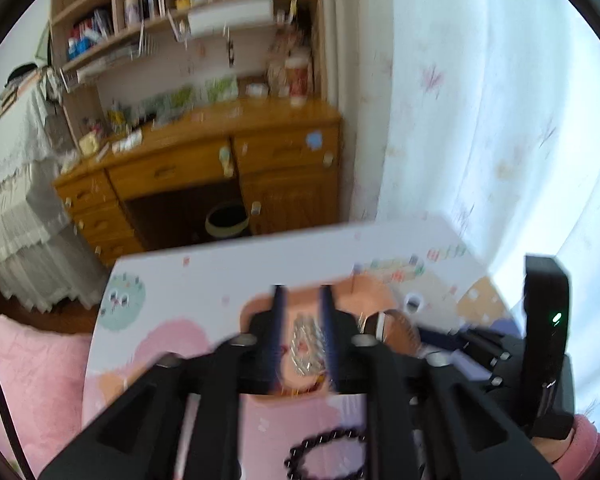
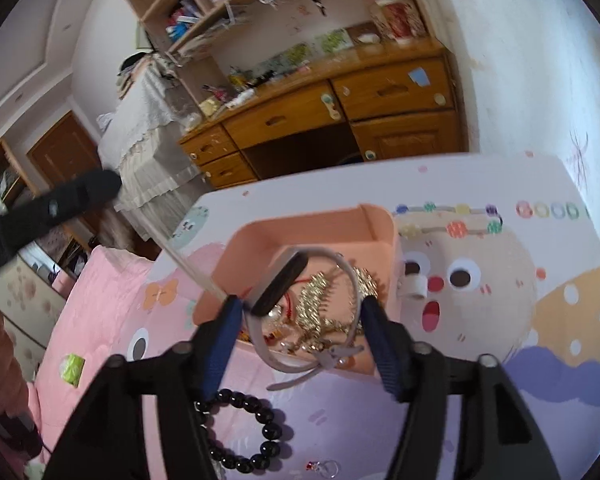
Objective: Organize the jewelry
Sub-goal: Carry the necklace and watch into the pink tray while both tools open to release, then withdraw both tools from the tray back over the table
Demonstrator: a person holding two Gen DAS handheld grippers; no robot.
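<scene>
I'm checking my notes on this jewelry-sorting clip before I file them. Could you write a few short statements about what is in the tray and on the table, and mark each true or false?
1. The pink tray holds a watch with a pale strap and gold chains. True.
2. The black bead bracelet lies inside the tray. False: it lies on the table, in front of the tray.
3. The right gripper is open, its fingers either side of the watch. True.
4. The left gripper holds the black bead bracelet. False: the bracelet lies on the table below it, and nothing shows between its fingers.
5. The colorful bead necklace is in the tray. False: it lies on the table, beyond the tray.
</scene>
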